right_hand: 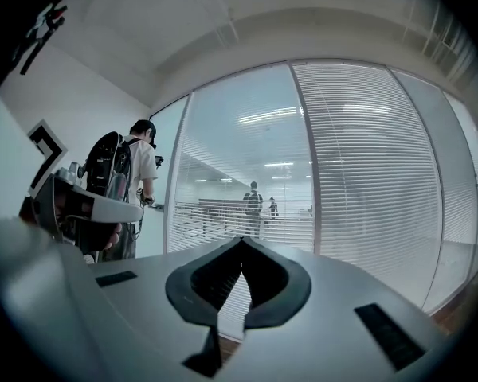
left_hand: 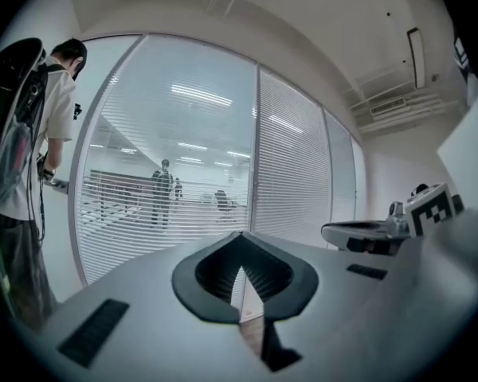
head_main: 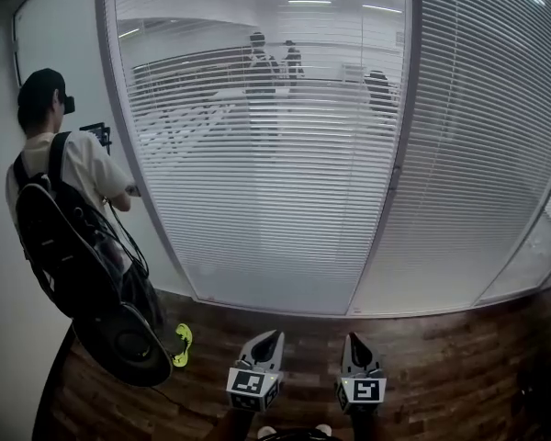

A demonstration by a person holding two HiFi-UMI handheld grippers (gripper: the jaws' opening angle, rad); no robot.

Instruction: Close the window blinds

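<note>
At the left edge of the head view a person [head_main: 69,168] in a pale shirt stands facing the glass, hands raised to it, with a black backpack [head_main: 55,242] on the back and a yellow-green shoe [head_main: 182,344] showing on the dark wooden floor [head_main: 450,375]. The window blinds [head_main: 257,200] fill the middle and right of the frame behind curved glass. In the centre pane their slats are tilted far enough for standing figures [head_main: 262,62] and ceiling lights to show through. Right of the grey frame post [head_main: 399,145], the next pane of blinds [head_main: 477,154] reads as almost solid white. At bottom centre the left gripper [head_main: 268,336] and the right gripper [head_main: 354,338] sit side by side, well short of the blinds and pointing toward them. Each carries a cube [head_main: 250,384] printed with black-and-white square markers, the only printing on show. Both gripper views show the jaws pressed together at the tips with nothing caught between them.
</note>
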